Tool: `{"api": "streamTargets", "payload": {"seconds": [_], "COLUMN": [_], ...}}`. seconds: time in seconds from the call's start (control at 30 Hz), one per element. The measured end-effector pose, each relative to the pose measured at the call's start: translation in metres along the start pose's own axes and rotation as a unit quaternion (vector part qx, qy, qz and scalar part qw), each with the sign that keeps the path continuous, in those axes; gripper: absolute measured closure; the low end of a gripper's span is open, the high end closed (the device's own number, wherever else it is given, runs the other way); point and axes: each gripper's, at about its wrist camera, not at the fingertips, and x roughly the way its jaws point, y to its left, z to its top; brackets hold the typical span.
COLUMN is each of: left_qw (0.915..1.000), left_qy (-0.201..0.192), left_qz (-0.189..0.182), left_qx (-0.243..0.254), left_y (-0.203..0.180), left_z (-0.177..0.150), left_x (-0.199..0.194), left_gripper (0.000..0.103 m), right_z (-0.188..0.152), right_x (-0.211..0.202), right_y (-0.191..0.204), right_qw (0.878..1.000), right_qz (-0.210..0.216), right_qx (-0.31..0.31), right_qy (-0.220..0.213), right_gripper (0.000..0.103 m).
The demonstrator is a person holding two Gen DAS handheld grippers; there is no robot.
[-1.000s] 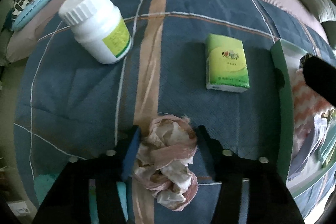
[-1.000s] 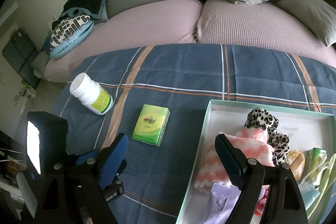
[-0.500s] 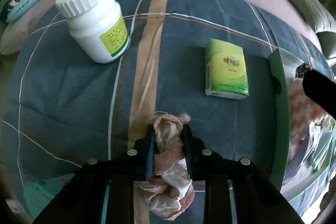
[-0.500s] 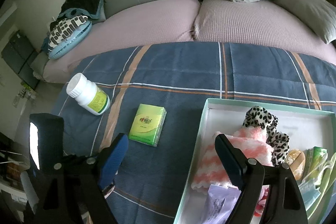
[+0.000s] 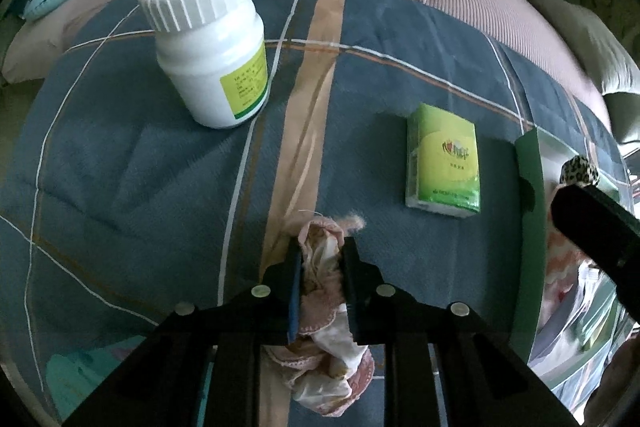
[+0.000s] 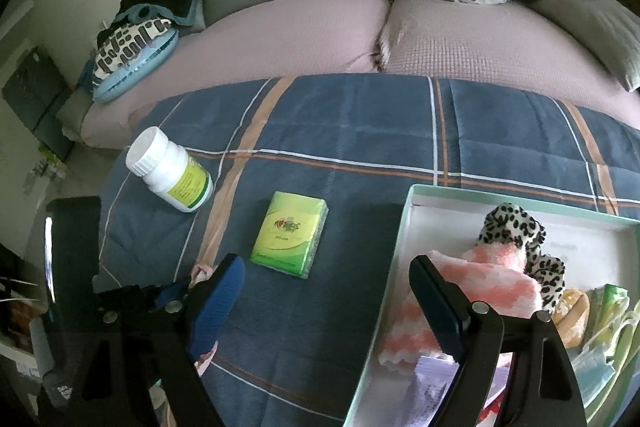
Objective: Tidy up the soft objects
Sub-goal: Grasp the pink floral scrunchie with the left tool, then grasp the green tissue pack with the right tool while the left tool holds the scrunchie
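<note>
Left gripper (image 5: pixel 322 251) fingers now clamped on the pink scrunchie (image 5: pixel 320 267), wide apart a second ago. Grasp secured on the blue quilt (image 5: pixel 120 167); ready for carrying toward the box (image 6: pixel 404 227) at 3 o'clock. Right gripper (image 6: pixel 324 283) spread wide, empty.

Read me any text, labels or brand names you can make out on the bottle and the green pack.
No text in either view can be read.
White bottle: yellow-green label carries lines of small print, too blurred to read.
Green tissue pack: a red-and-green logo with small characters under it, too small to read.
Nothing else shows lettering.
</note>
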Motion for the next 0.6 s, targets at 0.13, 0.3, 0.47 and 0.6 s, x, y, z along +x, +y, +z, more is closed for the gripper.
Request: {"api": "streamTargets", "payload": {"seconds": [0.13, 0.3, 0.47, 0.6], "left_qw": [1.0000, 0.9997, 0.9987, 0.9981], "left_qy": [-0.004, -0.015, -0.032, -0.047], "left_qz": [-0.003, -0.010, -0.014, 0.000], "left_qx": [-0.006, -0.018, -0.037, -0.040], "left_y": [0.011, 0.015, 0.028, 0.035], "left_z": [0.010, 0.011, 0.015, 0.017], "left_x": [-0.002, -0.009, -0.017, -0.026], "left_gripper": [0.084, 0.084, 0.084, 0.084], "right_z": [0.003, 0.011, 0.017, 0.019], "right_x": [0.003, 0.010, 0.020, 0.027], "right_y": [0.006, 0.013, 0.015, 0.016], "right_qw": [1.000, 1.000, 1.000, 1.000], "right_qz": [0.000, 0.002, 0.001, 0.003], "right_qx": [-0.008, -0.015, -0.017, -0.014], "right_qy": [0.000, 0.003, 0.010, 0.016], "right_gripper": [0.016, 0.019, 0.020, 0.020]}}
